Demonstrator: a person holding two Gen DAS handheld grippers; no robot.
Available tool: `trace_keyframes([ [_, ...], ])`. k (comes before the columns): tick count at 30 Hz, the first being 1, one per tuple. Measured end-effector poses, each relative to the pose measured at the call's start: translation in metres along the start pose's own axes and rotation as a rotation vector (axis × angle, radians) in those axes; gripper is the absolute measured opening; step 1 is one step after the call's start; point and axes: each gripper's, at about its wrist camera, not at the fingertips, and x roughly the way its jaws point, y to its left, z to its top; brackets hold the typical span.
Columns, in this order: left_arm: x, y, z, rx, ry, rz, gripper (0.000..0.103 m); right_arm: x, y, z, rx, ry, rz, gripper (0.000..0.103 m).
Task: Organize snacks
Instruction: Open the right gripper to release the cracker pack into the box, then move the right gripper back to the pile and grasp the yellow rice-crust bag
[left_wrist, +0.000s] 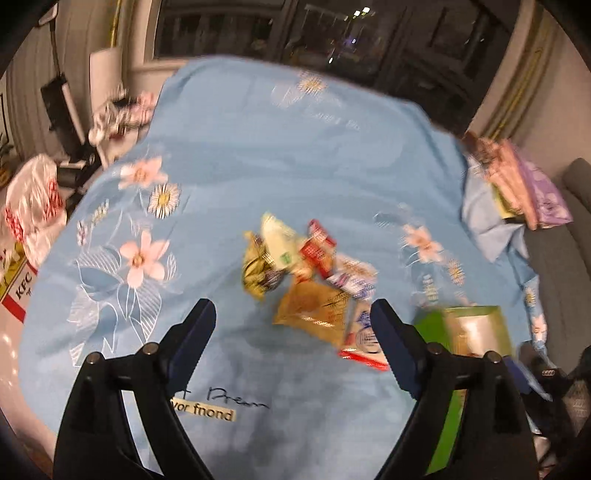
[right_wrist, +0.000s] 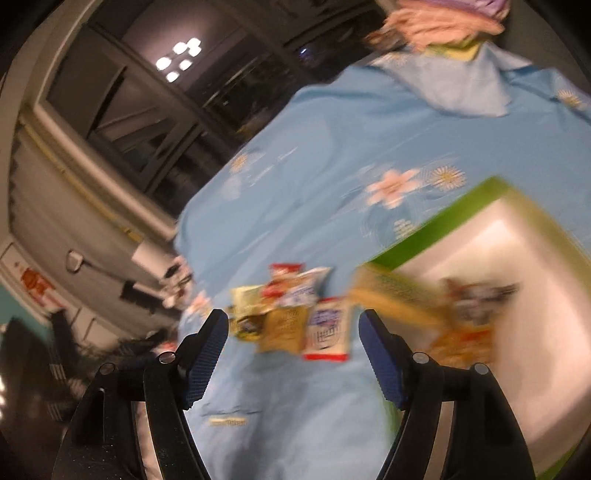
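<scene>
Holding both tools above a bed spread with a light-blue floral sheet (left_wrist: 258, 155), you have the following before you. Item one: your left gripper (left_wrist: 291, 317), dark-blue ribbed pads set wide apart, nothing between them, hovering over bare sheet just short of the snacks. Item two: your right gripper (right_wrist: 291, 332), likewise spread wide and empty, with the packets in view beyond its tips. Item three: a loose heap of snack packets (left_wrist: 306, 273) lying near the middle of the sheet, overlapping one another; it includes a crumpled yellow-green packet (left_wrist: 256, 269), a pale green-and-white pouch (left_wrist: 279, 240), a red packet (left_wrist: 319, 247), a tan-gold packet (left_wrist: 314, 306) and a white packet with blue print and a red edge (right_wrist: 327, 330). Printing on all of them is too blurred to read. Item four: a green-sided cardboard box (right_wrist: 491, 280), open, pale inside, standing on the sheet just right of the heap; in the right wrist view some packets lie inside it, though blur prevents telling which. Item five: a stack of folded pink and purple cloths (left_wrist: 517, 184) at the far right edge of the bed, well apart from the snacks. Item six: a red-and-white KFC carton (left_wrist: 18, 284) off the bed at the left.
</scene>
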Motion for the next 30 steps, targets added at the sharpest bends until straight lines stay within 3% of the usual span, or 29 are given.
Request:
trace_keyframes([
  [4, 0.040, 0.005, -0.003, 0.029, 0.057, -0.043, 0.085, 0.047, 0.012, 0.002, 0.037, 0.108, 0.039, 0.075],
  [9, 0.085, 0.007, -0.001, 0.054, 0.123, -0.076, 0.076, 0.103, 0.031, 0.017, 0.010, 0.201, -0.022, 0.074],
  [12, 0.108, 0.015, -0.002, 0.018, 0.153, -0.127, 0.074, 0.139, 0.038, 0.024, 0.000, 0.250, -0.061, 0.068],
  [16, 0.134, 0.017, -0.009, 0.049, 0.236, -0.139, 0.070, 0.177, 0.029, 0.006, -0.035, 0.326, -0.094, 0.059],
  [19, 0.141, 0.021, -0.009, 0.034, 0.258, -0.200, 0.068, 0.197, 0.020, -0.003, 0.011, 0.380, -0.081, 0.052],
  [24, 0.142, 0.029, -0.010, -0.001, 0.281, -0.278, 0.055, 0.215, 0.023, -0.013, -0.035, 0.409, -0.118, 0.051],
  [26, 0.140, 0.030, -0.011, 0.017, 0.274, -0.287, 0.053, 0.220, 0.020, -0.016, -0.018, 0.421, -0.106, 0.051],
  [30, 0.137, 0.028, -0.017, 0.024, 0.272, -0.304, 0.045, 0.222, 0.017, -0.017, -0.039, 0.423, -0.165, 0.052],
])
